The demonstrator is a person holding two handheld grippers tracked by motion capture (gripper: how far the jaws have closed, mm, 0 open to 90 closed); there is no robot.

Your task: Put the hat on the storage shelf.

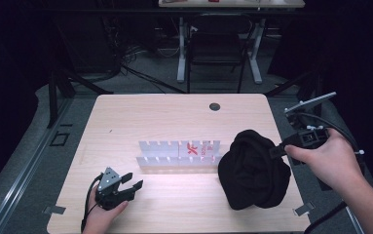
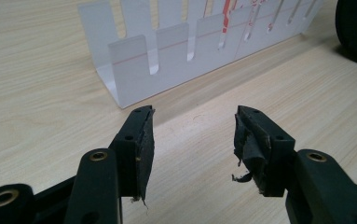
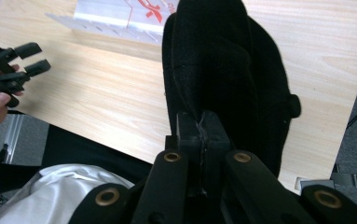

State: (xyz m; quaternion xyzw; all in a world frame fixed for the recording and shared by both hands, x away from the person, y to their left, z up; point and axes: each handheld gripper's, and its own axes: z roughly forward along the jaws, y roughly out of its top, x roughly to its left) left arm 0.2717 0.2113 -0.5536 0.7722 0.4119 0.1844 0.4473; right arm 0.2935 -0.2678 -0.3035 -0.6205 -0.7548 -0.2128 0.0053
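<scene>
Right gripper (image 3: pixel 199 128) fingers clenched on black knit fabric hat (image 1: pixel 252 168), lifting it at lower right; left gripper (image 1: pixel 128 187) fingers released, waiting on tabletop (image 1: pixel 174 117).

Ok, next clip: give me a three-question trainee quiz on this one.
1. What does the right gripper hold?
2. True or false: the left gripper is shut.
3. Where does the slotted rack stand? A) left of the black cloth in the high view B) on top of the cloth C) on the floor

Key: 1. The black cloth, pinched between shut jaws. 2. False: its jaws stand open with nothing between them. 3. A.
</scene>
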